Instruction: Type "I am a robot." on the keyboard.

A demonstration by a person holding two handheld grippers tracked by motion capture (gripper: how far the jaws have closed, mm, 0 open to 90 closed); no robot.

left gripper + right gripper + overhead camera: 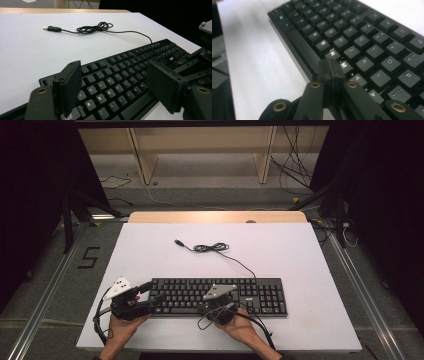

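Note:
A black keyboard [220, 295] lies at the near middle of the white tabletop [280, 250]. Its thin cable [210, 248] runs back to a small coil and ends in a USB plug [178, 242]. My left gripper [154, 292] is open at the keyboard's left end. In the left gripper view its jaws [117, 85] stand wide apart above the letter keys [110, 87] and hold nothing, with the cable coil [95, 27] farther off. My right gripper [206, 307] is shut and empty. Its closed tips [331, 65] hover just over the N and M keys by the space bar.
Both hands rest near the table's front edge [220, 350]. A wooden strip [217, 216] borders the far edge. Beyond it stand a light shelf frame [200, 150] and loose floor cables [295, 170]. A "5" mark [88, 257] is on the floor at the left.

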